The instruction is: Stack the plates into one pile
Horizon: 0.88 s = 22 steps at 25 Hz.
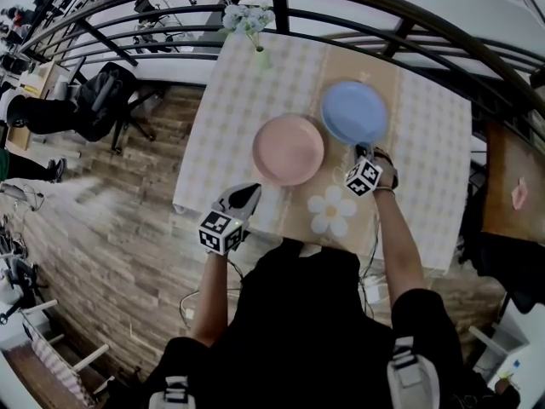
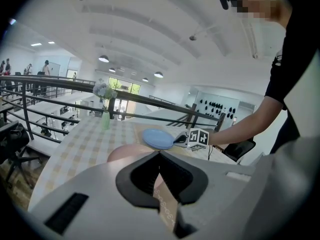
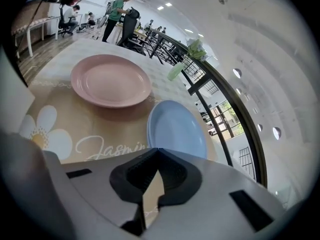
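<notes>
A pink plate lies flat in the middle of the checked table. It also shows in the right gripper view and partly over the left jaws. To its right lies a blue plate. My right gripper is at the blue plate's near rim with its jaws closed on that rim. My left gripper hovers at the table's front left, just short of the pink plate. It is shut with nothing in it.
A pale green vase with white flowers stands at the table's far edge. A black railing curves behind the table. A beige runner with a daisy print lies under the plates. An office chair stands on the wooden floor at the left.
</notes>
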{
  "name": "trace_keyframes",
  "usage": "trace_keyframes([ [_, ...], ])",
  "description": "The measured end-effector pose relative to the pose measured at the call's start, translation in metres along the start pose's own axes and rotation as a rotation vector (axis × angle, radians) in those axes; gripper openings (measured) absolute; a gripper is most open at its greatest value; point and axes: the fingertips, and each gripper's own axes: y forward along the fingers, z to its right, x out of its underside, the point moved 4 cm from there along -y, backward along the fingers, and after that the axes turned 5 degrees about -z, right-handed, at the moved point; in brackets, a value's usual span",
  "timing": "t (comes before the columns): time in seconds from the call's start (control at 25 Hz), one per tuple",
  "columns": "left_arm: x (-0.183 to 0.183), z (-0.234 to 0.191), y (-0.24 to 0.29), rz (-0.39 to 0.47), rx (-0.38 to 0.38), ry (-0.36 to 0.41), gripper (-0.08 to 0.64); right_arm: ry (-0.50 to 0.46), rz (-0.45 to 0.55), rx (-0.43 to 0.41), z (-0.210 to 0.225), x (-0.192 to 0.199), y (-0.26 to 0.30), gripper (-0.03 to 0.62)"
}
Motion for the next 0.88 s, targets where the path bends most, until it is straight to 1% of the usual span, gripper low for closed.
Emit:
trace_keyframes([
  [0.2, 0.001, -0.004, -0.003, 0.003, 0.016, 0.005, 0.002, 0.061, -0.016, -0.008, -0.001, 0.004, -0.009, -0.002],
  [0.4, 0.006, -0.01, -0.004, 0.004, 0.034, 0.009, 0.002, 0.121, -0.034, -0.009, -0.008, 0.016, -0.016, -0.002],
  [0.64, 0.006, -0.018, -0.01, 0.003, 0.05, 0.018, 0.002, 0.137, -0.053, 0.019, -0.015, 0.02, -0.027, -0.003],
  [0.76, 0.01, -0.022, -0.013, -0.002, 0.056, 0.023, 0.002, 0.158, -0.058, 0.006, -0.024, 0.022, -0.03, -0.003],
  [0.88, 0.003, -0.022, -0.014, 0.003, 0.057, 0.018, 0.002, 0.159, -0.052, 0.003, -0.028, 0.021, -0.036, -0.003],
])
